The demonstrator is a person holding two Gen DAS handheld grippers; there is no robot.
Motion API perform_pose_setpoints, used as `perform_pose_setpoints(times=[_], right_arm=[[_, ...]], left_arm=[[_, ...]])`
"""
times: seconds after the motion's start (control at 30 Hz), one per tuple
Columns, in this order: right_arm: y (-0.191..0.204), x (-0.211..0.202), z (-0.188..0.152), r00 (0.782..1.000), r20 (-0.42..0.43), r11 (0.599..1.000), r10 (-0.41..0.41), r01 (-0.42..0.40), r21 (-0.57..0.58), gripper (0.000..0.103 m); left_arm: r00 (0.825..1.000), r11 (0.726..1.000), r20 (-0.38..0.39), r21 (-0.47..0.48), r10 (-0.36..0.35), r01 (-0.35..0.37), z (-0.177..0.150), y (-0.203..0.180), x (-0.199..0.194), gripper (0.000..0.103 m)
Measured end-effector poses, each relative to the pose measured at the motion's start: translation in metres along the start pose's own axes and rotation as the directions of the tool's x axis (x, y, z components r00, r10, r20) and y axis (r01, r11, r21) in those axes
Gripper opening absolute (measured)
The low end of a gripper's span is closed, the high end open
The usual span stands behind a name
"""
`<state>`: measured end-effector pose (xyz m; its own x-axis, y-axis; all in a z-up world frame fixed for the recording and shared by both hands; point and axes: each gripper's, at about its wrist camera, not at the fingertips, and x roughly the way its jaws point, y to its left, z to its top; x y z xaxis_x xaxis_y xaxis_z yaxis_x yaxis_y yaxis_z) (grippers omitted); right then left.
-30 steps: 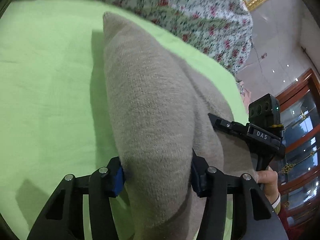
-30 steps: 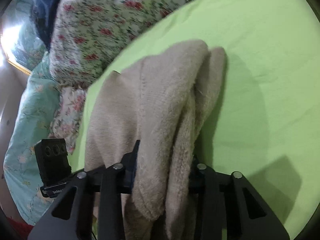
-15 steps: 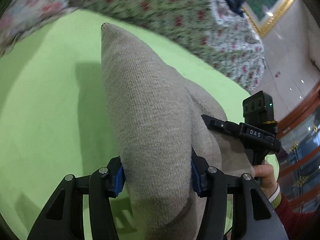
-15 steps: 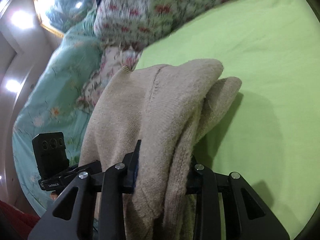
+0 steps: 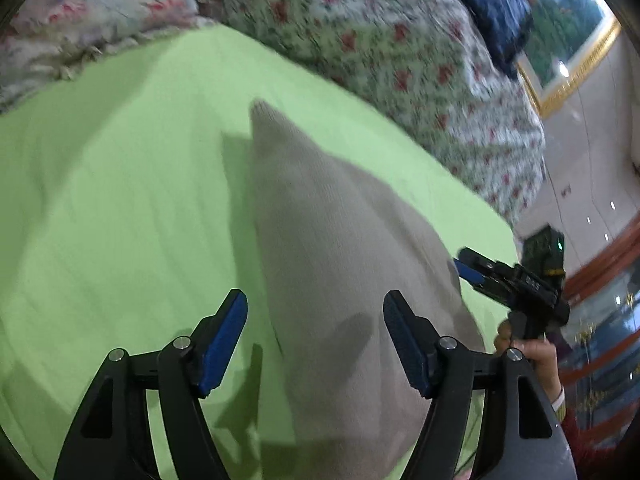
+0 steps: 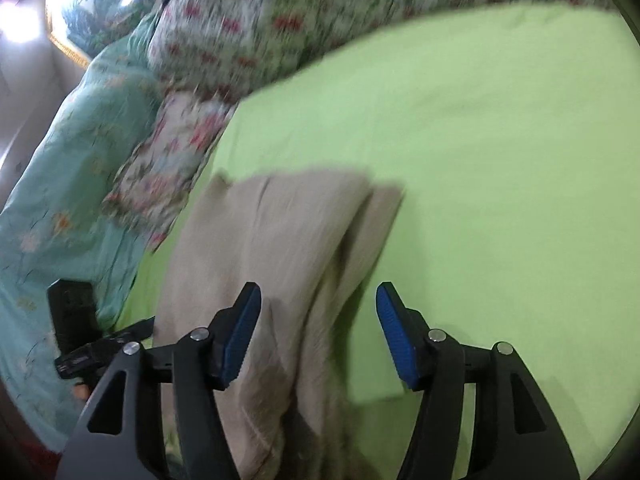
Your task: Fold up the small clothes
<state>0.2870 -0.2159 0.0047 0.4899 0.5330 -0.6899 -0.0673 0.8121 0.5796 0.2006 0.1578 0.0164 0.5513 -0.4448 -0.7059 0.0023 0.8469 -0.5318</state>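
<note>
A beige knitted garment (image 5: pixel 340 264) lies folded on the green sheet (image 5: pixel 120 208). My left gripper (image 5: pixel 316 336) is open above its near end, the blue pads apart and holding nothing. My right gripper (image 6: pixel 318 328) is also open, with the same garment (image 6: pixel 272 248) lying below and between its fingers. The right gripper also shows in the left wrist view (image 5: pixel 500 276) at the garment's right edge, held by a hand.
A floral quilt (image 5: pixel 380 40) is piled along the far side of the bed. A teal floral blanket (image 6: pixel 60 184) lies at the left in the right wrist view. A framed picture (image 5: pixel 560 40) hangs beyond, and a wooden cabinet (image 5: pixel 600 320) stands at the right.
Both grippers have opened and let go of the beige garment, which has dropped onto the green sheet. Both have pulled back and up from it.
</note>
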Motion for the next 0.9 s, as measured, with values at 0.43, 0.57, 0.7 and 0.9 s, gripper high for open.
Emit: perform_pose_setpoints(times=[0.43, 0.57, 0.7, 0.9], right_arm=[[0.020, 0.020, 0.028, 0.997, 0.076, 0.999, 0.026, -0.023, -0.032, 0.013], [0.000, 0.042, 0.021, 0.998, -0.026, 0.998, -0.063, 0.063, 0.003, 0.013], [-0.011, 0.044, 0.015, 0.999, -0.036, 0.996, -0.040, 0.042, 0.076, 0.023], [0.018, -0.012, -0.010, 1.000, 0.026, 1.000, -0.012, 0.012, 0.014, 0.047]], left_arm=[[0.969, 0.959, -0.037, 0.156, 0.245, -0.237, 0.031, -0.037, 0.055, 0.054], [0.947, 0.932, -0.048, 0.203, 0.317, -0.301, 0.024, -0.044, 0.070, 0.054], [0.942, 0.920, -0.027, 0.228, 0.333, -0.319, 0.019, -0.052, 0.057, 0.054], [0.965, 0.940, 0.016, 0.221, 0.261, -0.258, -0.016, -0.055, -0.003, 0.055]])
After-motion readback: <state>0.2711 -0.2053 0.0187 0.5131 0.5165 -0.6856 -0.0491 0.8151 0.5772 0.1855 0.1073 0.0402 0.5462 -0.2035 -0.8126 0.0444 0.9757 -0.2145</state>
